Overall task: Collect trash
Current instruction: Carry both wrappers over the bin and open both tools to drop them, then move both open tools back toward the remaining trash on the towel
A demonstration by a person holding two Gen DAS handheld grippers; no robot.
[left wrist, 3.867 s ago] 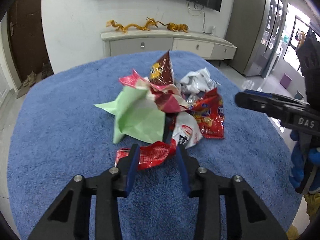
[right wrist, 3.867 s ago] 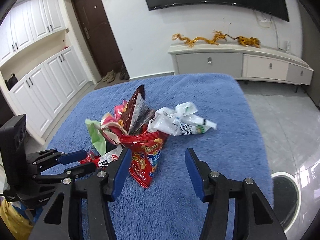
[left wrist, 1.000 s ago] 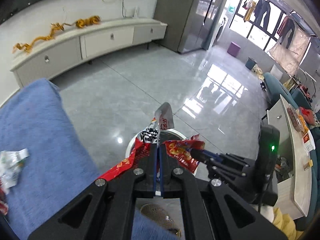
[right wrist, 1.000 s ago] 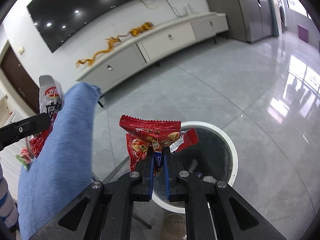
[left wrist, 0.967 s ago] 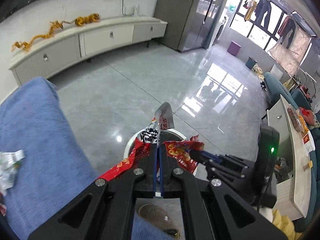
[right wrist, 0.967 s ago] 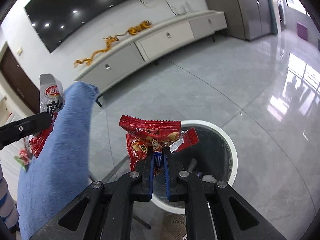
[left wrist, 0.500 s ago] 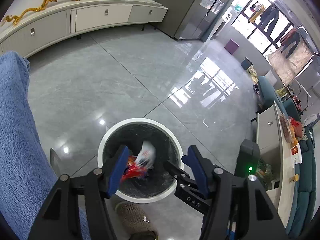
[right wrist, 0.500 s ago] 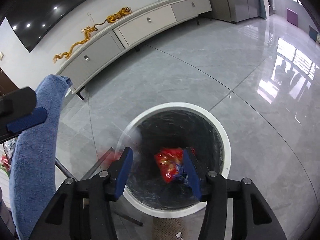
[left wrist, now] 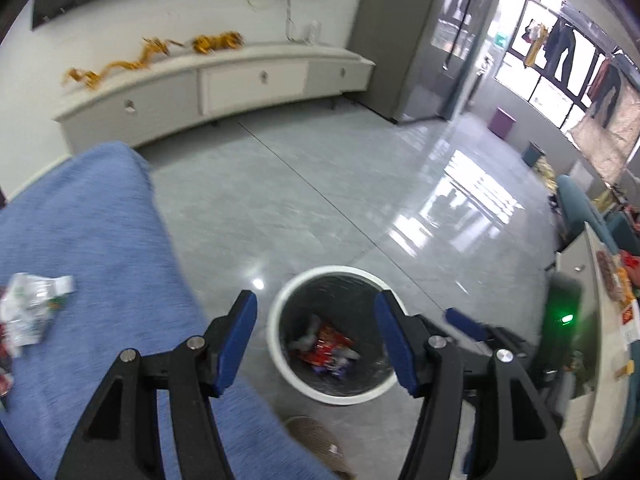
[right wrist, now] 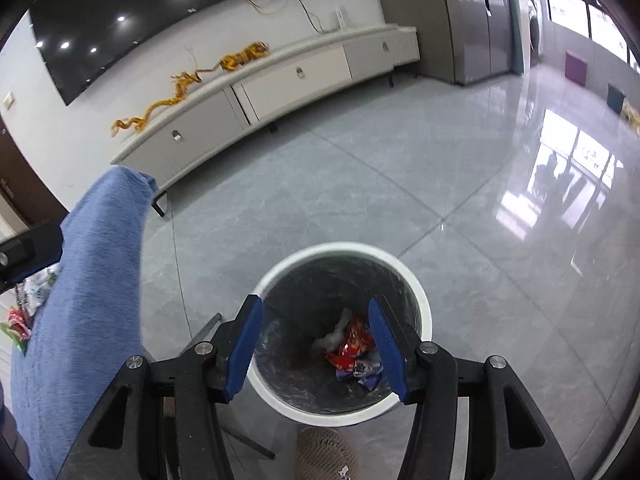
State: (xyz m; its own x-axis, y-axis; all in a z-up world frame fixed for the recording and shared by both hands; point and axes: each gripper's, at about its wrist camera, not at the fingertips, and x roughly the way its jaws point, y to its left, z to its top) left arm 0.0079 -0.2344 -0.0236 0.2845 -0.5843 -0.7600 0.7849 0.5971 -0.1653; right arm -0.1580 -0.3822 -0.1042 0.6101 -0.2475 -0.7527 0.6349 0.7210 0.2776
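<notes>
A white-rimmed round trash bin (left wrist: pixel 276 344) stands on the floor beside the table; it also shows in the right wrist view (right wrist: pixel 424 300). Red and white snack wrappers (left wrist: pixel 326 350) lie at its bottom, seen too in the right wrist view (right wrist: pixel 354 350). My left gripper (left wrist: pixel 316 338) is open and empty above the bin. My right gripper (right wrist: pixel 314 346) is open and empty above the bin; its blue fingertip (left wrist: pixel 466 324) shows at the right of the left wrist view. A crumpled white wrapper (left wrist: pixel 30 304) and more trash remain on the blue-covered table (left wrist: pixel 92 240).
The table's blue cloth edge (right wrist: pixel 96 272) runs along the left. A long white TV cabinet (left wrist: pixel 224 84) with gold dragon figures stands against the far wall. A slipper (right wrist: pixel 326 454) shows just below the bin. Grey tiled floor (right wrist: pixel 440 200) surrounds the bin.
Both grippers opened and dropped their wrappers, which now lie at the bottom of the bin. The left view has swung back toward the table, showing more of the blue cloth.
</notes>
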